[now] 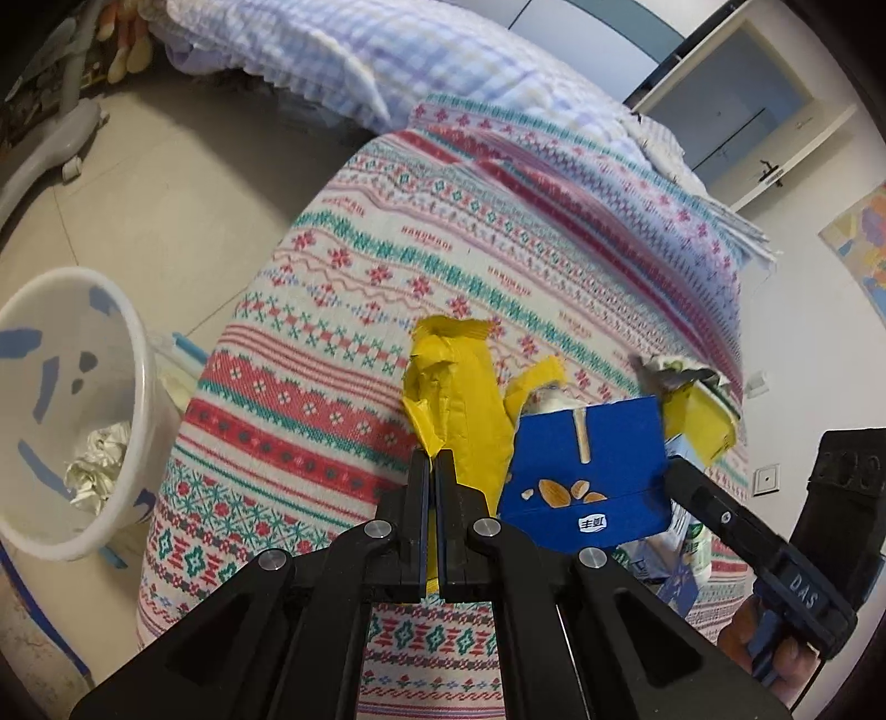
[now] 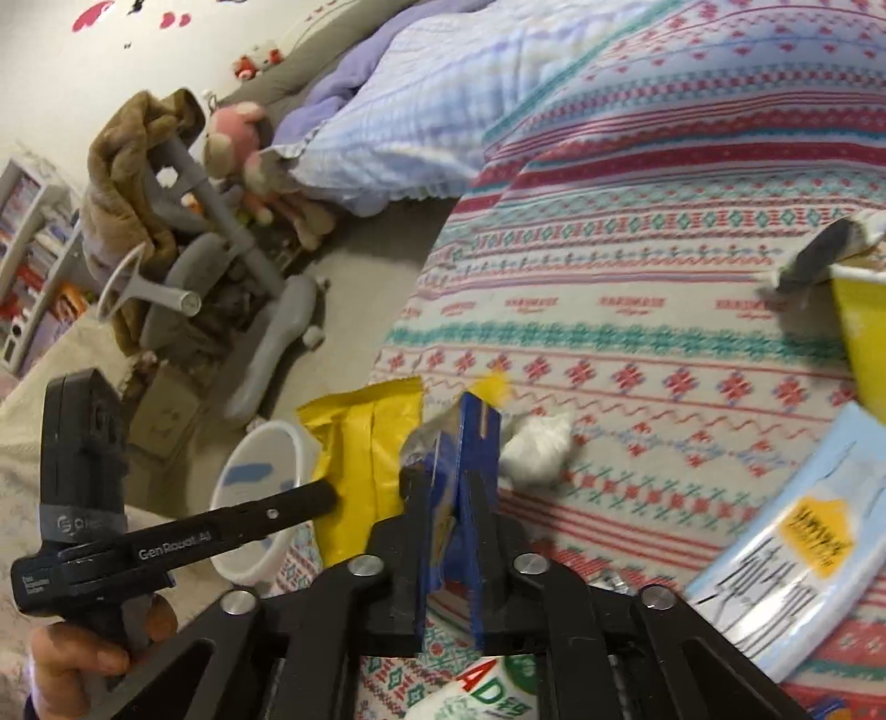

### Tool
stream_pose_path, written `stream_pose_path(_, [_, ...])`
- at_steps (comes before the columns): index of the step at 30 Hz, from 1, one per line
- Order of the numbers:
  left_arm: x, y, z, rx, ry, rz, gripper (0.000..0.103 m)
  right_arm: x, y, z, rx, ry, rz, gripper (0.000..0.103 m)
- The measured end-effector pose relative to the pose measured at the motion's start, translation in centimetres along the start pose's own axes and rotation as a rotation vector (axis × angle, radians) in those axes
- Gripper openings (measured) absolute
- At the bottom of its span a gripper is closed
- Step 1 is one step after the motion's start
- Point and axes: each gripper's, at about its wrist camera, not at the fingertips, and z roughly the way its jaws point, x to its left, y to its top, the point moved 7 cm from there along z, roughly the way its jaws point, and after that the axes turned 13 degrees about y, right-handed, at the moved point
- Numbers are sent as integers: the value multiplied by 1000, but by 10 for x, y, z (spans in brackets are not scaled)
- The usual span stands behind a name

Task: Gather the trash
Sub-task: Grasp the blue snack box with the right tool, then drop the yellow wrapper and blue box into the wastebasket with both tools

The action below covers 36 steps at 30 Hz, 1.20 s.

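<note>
My left gripper (image 1: 433, 462) is shut on a yellow wrapper (image 1: 459, 399), held above the patterned bed cover (image 1: 343, 310). The same yellow wrapper (image 2: 365, 471) shows in the right wrist view beside the left gripper's black body (image 2: 183, 537). My right gripper (image 2: 447, 482) is shut on a blue carton (image 2: 470, 443); in the left wrist view that blue carton (image 1: 592, 471) with almond pictures hangs just right of the wrapper. A white waste bin (image 1: 72, 410) stands on the floor at the left, with crumpled paper (image 1: 99, 459) inside.
On the bed lie a white crumpled tissue (image 2: 537, 454), a yellow cup (image 2: 864, 338), a light blue packet (image 2: 792, 537) and a green-labelled bottle (image 2: 487, 692). A checked quilt (image 1: 387, 50) is piled further back. A grey chair base (image 2: 277, 343) stands on the floor.
</note>
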Motion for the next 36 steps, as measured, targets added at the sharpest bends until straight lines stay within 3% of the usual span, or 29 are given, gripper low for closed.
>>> stream_pose_path(6, [3,-2,1,5,1,2,1,-2,-7,10,24,-59,-29,20])
stream_pose_path(9, [8,1,-6,-15,-7,-11,1,3,-5,9,27,-62,-58,12])
stream_pose_path(17, [36,11,-32,-70,-26,-56,1,20,4,-7,-41,-56,-75,9])
stream_pose_path(23, [99,24,-57,-126,10,-153,1,30,0,-5,-63,-49,-68,9])
stream_pose_path(27, [160,27,-69,-147,87,-261,1,42,-4,4,-66,-27,-67,9])
stream_pose_path(31, [211,24,-70,-134,149,-358,1,62,-10,24,-46,13,-75,9])
stream_pose_path(36, [242,23,-66,-110,179,-410,1,83,-18,47,-15,65,-79,9])
